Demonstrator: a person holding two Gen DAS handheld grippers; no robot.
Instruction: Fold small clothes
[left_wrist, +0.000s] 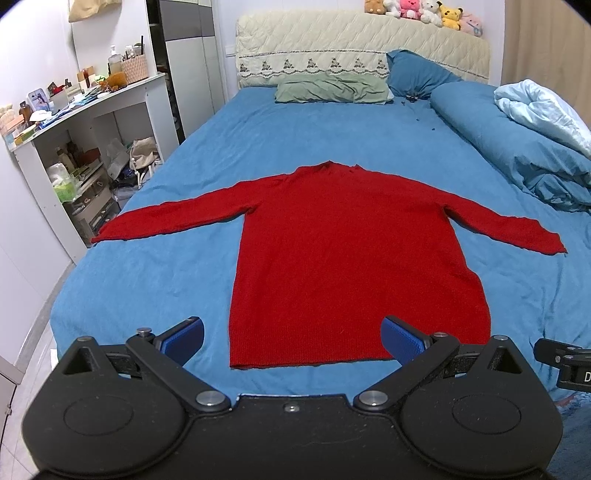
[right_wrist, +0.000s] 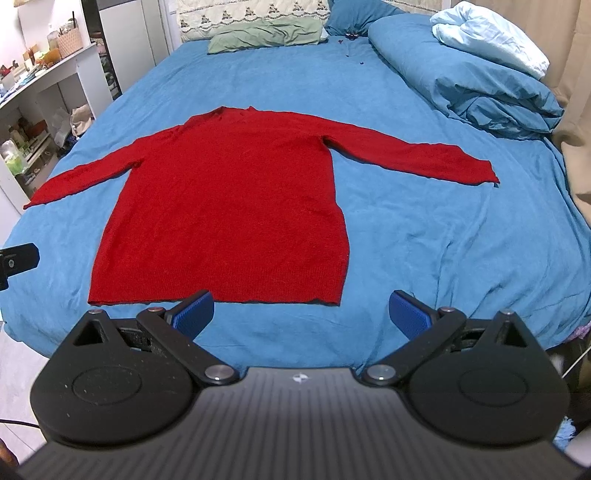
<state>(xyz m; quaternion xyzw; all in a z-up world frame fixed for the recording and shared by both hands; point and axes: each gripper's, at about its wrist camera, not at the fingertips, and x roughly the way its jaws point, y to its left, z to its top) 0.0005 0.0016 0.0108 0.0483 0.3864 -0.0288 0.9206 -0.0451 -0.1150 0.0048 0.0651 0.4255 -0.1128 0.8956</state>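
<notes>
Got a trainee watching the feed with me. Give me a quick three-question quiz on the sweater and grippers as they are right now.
1. True or false: the sweater lies flat on the bed with both sleeves spread out.
2. Multiple choice: the left gripper is A) shut on the hem, B) open and holding nothing, C) shut on a sleeve.
3. Short answer: which part of the sweater is nearest the right gripper?

Key
1. True; neither sleeve is folded in yet.
2. B; its blue pads stand wide apart, above the hem.
3. The hem; the collar points toward the pillows.
</notes>
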